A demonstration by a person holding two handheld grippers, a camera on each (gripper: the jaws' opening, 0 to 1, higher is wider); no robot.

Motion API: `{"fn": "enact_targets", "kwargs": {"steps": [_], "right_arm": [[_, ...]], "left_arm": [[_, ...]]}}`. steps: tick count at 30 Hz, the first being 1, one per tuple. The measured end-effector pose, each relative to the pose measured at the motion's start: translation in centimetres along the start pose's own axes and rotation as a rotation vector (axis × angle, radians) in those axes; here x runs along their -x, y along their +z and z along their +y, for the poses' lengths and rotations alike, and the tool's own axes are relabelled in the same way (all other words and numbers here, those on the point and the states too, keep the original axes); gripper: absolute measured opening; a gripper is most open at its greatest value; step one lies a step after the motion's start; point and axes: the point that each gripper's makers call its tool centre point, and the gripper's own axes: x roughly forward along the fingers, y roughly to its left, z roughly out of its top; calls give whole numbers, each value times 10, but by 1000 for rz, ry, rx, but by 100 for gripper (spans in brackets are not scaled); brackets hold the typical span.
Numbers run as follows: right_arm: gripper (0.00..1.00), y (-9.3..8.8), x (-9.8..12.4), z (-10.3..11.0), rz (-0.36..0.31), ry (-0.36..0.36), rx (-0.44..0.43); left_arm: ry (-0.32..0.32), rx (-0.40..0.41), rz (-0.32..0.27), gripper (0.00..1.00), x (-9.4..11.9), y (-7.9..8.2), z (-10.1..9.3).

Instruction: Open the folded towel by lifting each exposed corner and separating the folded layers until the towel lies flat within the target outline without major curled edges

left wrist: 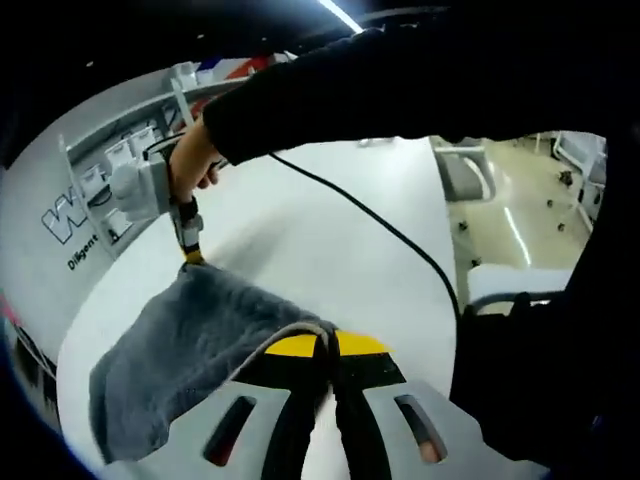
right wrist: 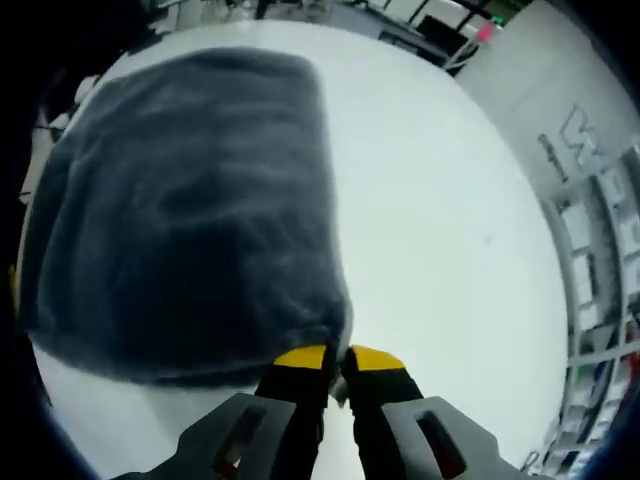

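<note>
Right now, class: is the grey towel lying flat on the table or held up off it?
Held up: each gripper pinches a corner, the towel hangs spread between them above the white table.

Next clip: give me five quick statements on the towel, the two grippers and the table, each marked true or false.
1. The towel is grey. True.
2. The right gripper has its jaws wide open above the towel. False: the jaws are shut on a corner of the towel.
3. In the left gripper view, the other gripper pinches a far corner of the towel, held by a person's hand. True.
4. The towel lies flat on the table. False: both grippers hold it up by its corners, and it sags between them.
5. The left gripper is shut on the towel's edge. True.
</note>
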Motion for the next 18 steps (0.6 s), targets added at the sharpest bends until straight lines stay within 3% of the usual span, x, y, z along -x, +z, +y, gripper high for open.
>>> {"fn": "enact_targets", "kwargs": {"steps": [9,18], "right_arm": [[3,10,-16,-30,-12,3,53],[3,10,-17,-32,-28,12,31]], "left_arm": [[10,-28,24,2,-22,15,10],[0,-40,39,2,-30,16,12]]}}
